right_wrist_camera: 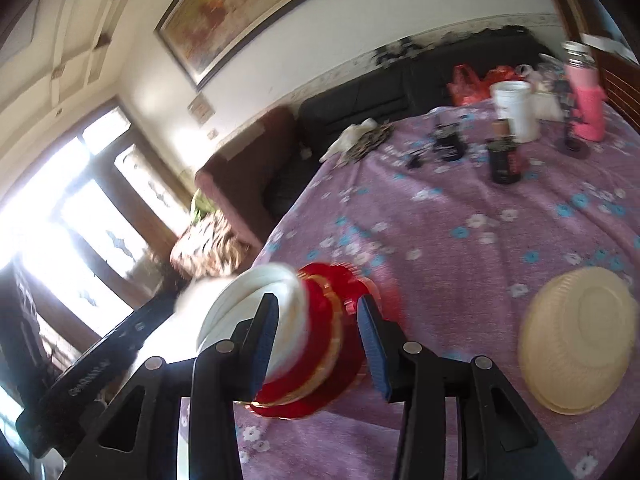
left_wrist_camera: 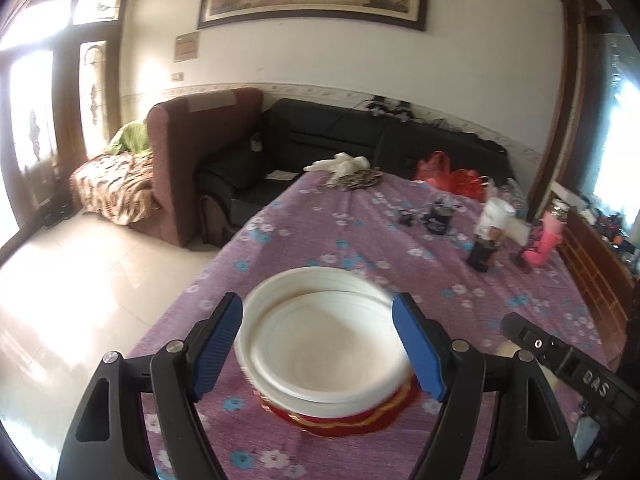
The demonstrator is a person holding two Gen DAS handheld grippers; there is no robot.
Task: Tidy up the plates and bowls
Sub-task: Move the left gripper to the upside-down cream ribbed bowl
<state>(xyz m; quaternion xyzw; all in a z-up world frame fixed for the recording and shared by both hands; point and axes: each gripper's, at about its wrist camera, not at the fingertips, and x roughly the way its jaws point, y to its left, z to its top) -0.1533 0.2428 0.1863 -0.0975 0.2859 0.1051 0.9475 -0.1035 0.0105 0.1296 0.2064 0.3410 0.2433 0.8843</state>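
A stack of white bowls (left_wrist_camera: 324, 344) sits nested on red plates (left_wrist_camera: 340, 420) with gold trim, near the table's (left_wrist_camera: 400, 280) front edge and close to its left edge. The left gripper (left_wrist_camera: 318, 344) stands wide, its blue pads either side of the top bowl without pressing it. The right gripper (right_wrist_camera: 316, 344) is parted around the stack's side, gripping nothing. A cream bowl (right_wrist_camera: 580, 340) lies upside down further right. How many bowls and plates are stacked is blurred; the plates are largely hidden beneath the bowls.
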